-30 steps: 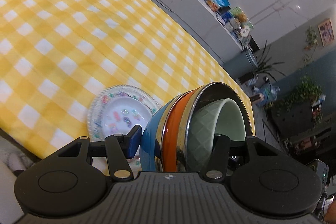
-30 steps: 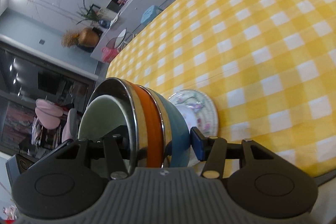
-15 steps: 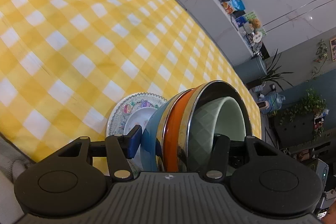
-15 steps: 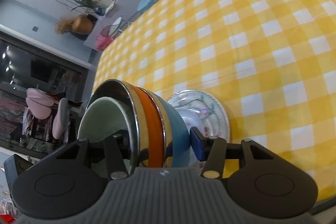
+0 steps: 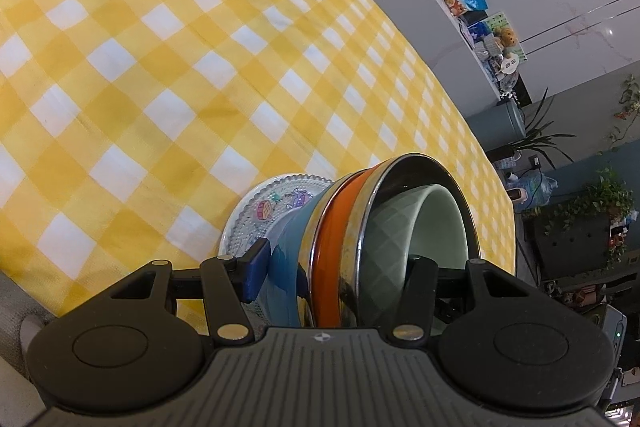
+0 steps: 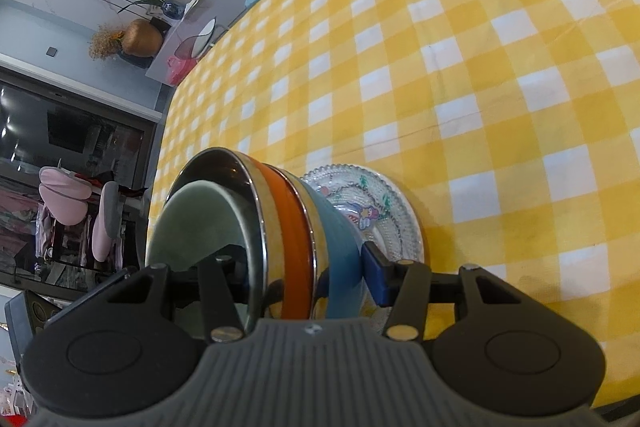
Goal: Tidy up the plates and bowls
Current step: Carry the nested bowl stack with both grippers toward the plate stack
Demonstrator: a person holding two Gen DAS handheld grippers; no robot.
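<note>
No writing on the dishes is legible to me. My left gripper (image 5: 336, 269) and right gripper (image 6: 304, 269) each clamp one nested stack of bowls (image 5: 360, 247), tipped on its side: a glossy blue bowl (image 6: 340, 247) outermost, a steel bowl with an orange band (image 6: 290, 227), a pale green quilted one (image 5: 412, 223) innermost. One beaded, cartoon-printed plate (image 6: 384, 203) lies behind them on the yellow checked cloth (image 5: 160, 67).

A nested bowl stack (image 6: 288, 227) was clamped by the right gripper (image 6: 300, 263) above a patterned plate (image 6: 372, 211) near the checked tablecloth's (image 6: 440, 67) near edge.
</note>
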